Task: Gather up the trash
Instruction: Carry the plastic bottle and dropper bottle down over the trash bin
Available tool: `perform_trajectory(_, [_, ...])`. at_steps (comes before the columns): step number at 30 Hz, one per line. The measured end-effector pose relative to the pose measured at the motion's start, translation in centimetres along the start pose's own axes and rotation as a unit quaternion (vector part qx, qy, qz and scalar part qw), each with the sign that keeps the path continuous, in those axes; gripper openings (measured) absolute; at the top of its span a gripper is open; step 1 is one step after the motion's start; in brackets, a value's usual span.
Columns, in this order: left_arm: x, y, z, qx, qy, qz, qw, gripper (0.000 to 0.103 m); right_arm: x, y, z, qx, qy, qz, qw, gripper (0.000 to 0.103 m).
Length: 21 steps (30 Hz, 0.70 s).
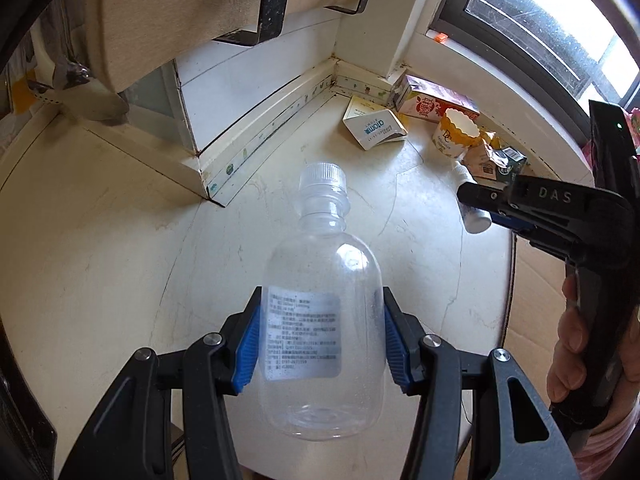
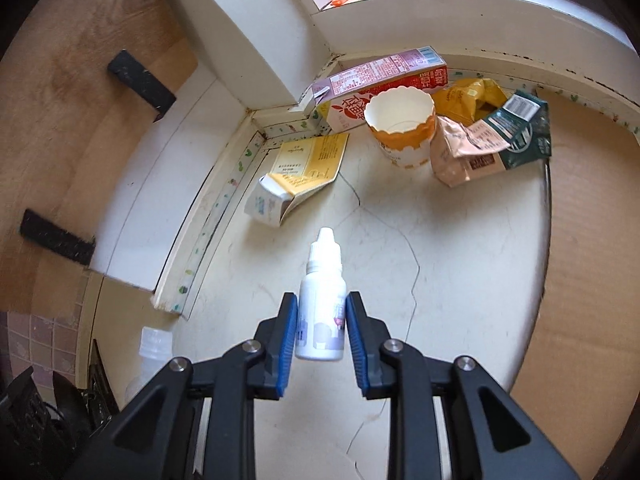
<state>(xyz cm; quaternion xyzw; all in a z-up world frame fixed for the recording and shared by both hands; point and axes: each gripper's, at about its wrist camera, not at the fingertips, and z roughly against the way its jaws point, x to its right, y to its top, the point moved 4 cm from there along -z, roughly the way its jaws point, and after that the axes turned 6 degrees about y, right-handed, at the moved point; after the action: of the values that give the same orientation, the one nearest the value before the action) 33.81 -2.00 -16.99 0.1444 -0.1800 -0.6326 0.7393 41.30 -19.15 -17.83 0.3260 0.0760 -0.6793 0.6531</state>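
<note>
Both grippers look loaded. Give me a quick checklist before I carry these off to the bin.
1. Left gripper gripping the clear plastic bottle: ok, blue pads press both sides.
2. Bottle cap on: ok.
3. Right gripper gripping the white dropper bottle: ok, held between both fingers.
4. Dropper bottle clear of the floor: ok, lifted.
5. Bin location: cannot tell, none in view.
6. Trash remaining: not ok, paper cup, juice carton, small box and crumpled wrappers remain by the wall.

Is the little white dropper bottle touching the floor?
Apart. In the left wrist view the right gripper holds the white dropper bottle lifted, with bare floor showing beneath it.
</note>
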Motion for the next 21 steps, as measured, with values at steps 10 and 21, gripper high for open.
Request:
perform_trajectory(10, [-1.0,-5.4,7.7,0.009,-0.028,-0.004,0.9996,0.051,-3.1,-8.2,9.5,0.021,0.023,0.012,0.999,0.025])
perform_trajectory(21, [-3.9,-13.1,17.2,0.025,-0.061,-0.029,0.9974,0.052,-8.8,-18.8,17.7,0.035,0.049,0.018,0.998,0.025])
